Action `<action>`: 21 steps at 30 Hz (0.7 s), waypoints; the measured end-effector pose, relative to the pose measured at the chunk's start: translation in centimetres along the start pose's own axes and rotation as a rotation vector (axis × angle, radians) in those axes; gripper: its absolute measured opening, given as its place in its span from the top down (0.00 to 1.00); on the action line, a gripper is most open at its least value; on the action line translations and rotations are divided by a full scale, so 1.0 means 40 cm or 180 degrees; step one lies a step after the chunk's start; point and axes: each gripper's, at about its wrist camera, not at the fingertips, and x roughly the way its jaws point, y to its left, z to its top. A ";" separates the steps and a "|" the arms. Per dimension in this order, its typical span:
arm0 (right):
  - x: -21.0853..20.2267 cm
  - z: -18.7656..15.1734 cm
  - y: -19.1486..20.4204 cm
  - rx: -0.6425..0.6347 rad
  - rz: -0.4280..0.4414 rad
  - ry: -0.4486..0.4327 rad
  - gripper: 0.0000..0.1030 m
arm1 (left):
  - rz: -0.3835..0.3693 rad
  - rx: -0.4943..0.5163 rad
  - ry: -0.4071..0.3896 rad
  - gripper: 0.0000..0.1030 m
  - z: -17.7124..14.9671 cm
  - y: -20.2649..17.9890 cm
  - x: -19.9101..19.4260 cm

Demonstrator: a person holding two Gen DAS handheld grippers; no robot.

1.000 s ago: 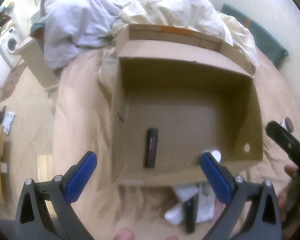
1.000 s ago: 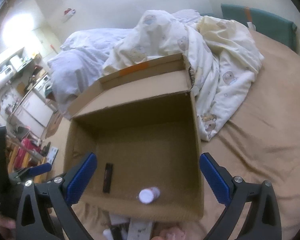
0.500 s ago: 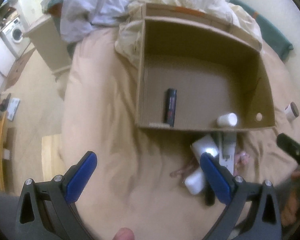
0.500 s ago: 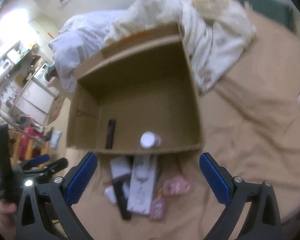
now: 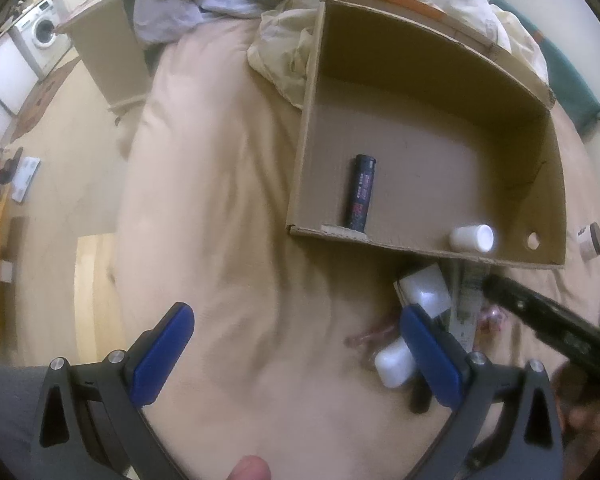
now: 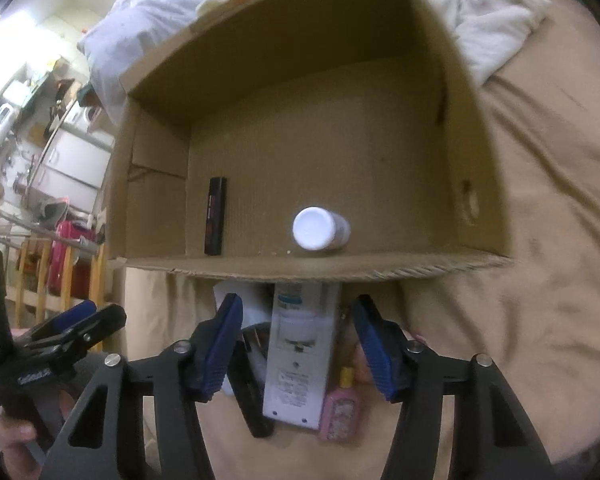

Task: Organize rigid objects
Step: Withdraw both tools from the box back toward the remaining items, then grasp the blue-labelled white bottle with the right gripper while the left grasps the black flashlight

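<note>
Left to right: my left claw [image 5: 296, 354] hangs wide open and empty above bare bed [image 5: 220, 200], clear of the pile so the other side can work. The cardboard box [image 6: 476, 152] lies open toward me and already holds a dark tube [image 6: 215, 216] and a white-capped bottle [image 6: 320, 229]. My right claw [image 6: 296, 344], partly open and gripping nothing, straddles the long white box [image 6: 300, 360] just outside the carton's near wall, aligned, I judge, to grasp it lengthwise. A pink bottle [image 6: 340, 412] lies beside it.

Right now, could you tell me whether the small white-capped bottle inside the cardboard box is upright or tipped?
Tipped: the white-capped bottle lies on its side on the cardboard box floor.
</note>
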 end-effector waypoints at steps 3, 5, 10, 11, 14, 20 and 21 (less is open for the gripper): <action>0.038 0.005 0.002 0.0024 0.0008 0.0075 0.45 | 0.0022 0.0009 0.0038 0.00 -0.001 0.000 0.009; 0.062 0.005 0.006 0.0019 0.0005 0.0144 0.51 | 0.0035 -0.0016 0.0077 0.00 0.001 0.003 0.019; 0.072 0.003 0.027 -0.0152 -0.0236 0.0124 0.71 | -0.0005 -0.0141 0.0173 0.00 0.007 0.018 0.039; 0.071 0.002 0.024 -0.0169 -0.0237 0.0129 0.71 | -0.0016 -0.0161 0.0180 0.00 0.008 0.019 0.040; 0.060 -0.001 0.024 -0.0162 -0.0185 0.0129 0.72 | -0.0005 -0.0164 0.0185 0.00 0.009 0.018 0.043; 0.030 -0.011 0.034 -0.0231 -0.0163 0.0111 0.72 | 0.0019 -0.0216 0.0205 0.00 0.008 0.030 0.051; 0.022 -0.015 0.037 -0.0225 -0.0139 0.0114 0.72 | 0.0018 -0.0236 0.0215 0.00 0.008 0.034 0.053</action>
